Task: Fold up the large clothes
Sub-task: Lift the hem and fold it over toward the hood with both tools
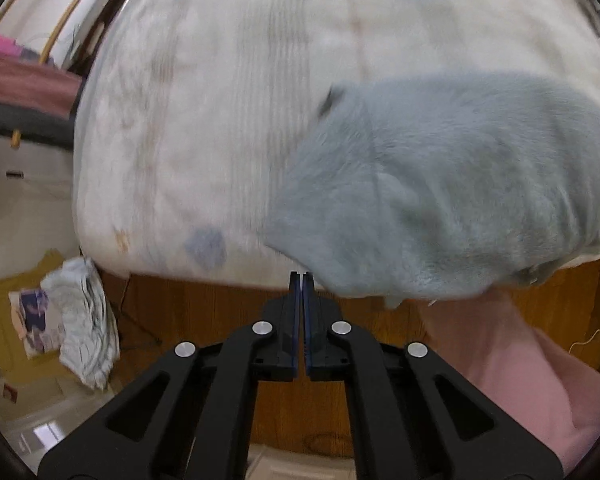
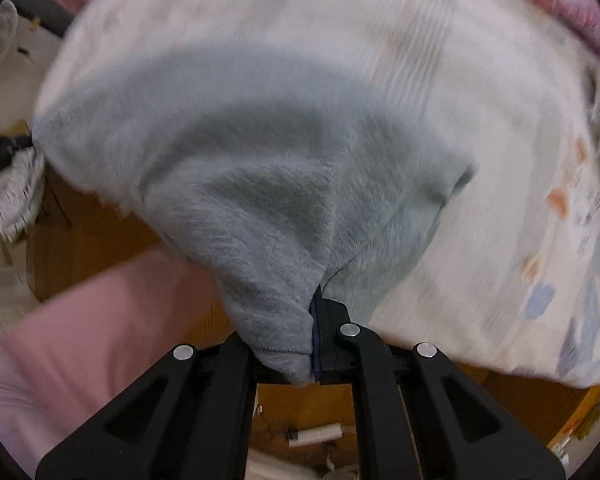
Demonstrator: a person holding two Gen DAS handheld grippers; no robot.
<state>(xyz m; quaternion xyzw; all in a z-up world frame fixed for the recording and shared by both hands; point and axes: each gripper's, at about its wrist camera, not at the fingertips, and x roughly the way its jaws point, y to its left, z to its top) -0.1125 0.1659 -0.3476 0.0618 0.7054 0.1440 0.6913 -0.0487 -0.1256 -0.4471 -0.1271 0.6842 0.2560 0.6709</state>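
My right tongs [image 2: 314, 320] are clamped on a bunched fold of the grey-blue fleece garment [image 2: 260, 152], whose cloth rises out of the jaws and spreads back onto the bed [image 2: 480, 128]. The garment lies at the near edge of the bed, on the pale patterned bedsheet [image 1: 220, 120], with its lower part drooping over that edge in front of the wooden bed frame [image 1: 204, 304]. My left tongs [image 1: 301, 280] are pressed together with nothing between them, their tips just beside the garment's hanging edge at the near edge of the bed. My pink sleeve [image 2: 100, 320] shows below the garment in both views. A crumpled white cloth [image 1: 80, 320] lies on the floor off the bed's left corner.
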